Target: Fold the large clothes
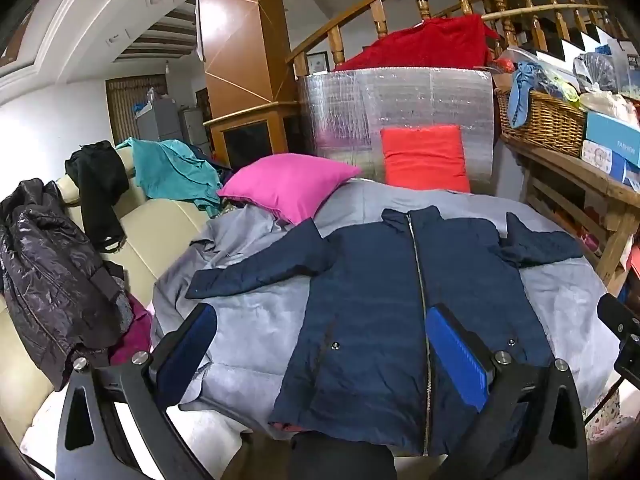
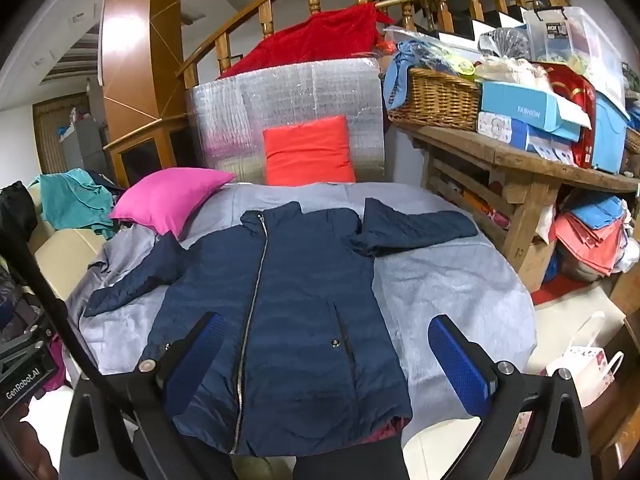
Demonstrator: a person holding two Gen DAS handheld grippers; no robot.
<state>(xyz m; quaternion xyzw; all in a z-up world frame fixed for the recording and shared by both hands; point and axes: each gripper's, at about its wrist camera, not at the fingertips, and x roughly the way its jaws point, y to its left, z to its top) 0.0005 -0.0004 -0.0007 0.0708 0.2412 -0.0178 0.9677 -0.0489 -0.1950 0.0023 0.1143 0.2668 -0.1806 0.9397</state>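
A navy padded jacket [image 1: 372, 312] lies flat and zipped on a grey quilt [image 1: 256, 320], front up, collar at the far end, both sleeves spread out to the sides. It also shows in the right wrist view [image 2: 292, 320] on the same quilt [image 2: 448, 292]. My left gripper [image 1: 320, 356] is open and empty, held above the jacket's near hem, left of the zip. My right gripper [image 2: 324, 360] is open and empty above the hem's right half. Part of the other gripper shows at the right edge of the left view [image 1: 624, 332].
A pink pillow [image 1: 288, 184] and a red pillow [image 1: 424, 158] lie at the quilt's far end before a silver foil panel [image 1: 400, 108]. Clothes hang on a cream sofa [image 1: 156, 236] at left. A cluttered wooden table [image 2: 532, 164] stands at right.
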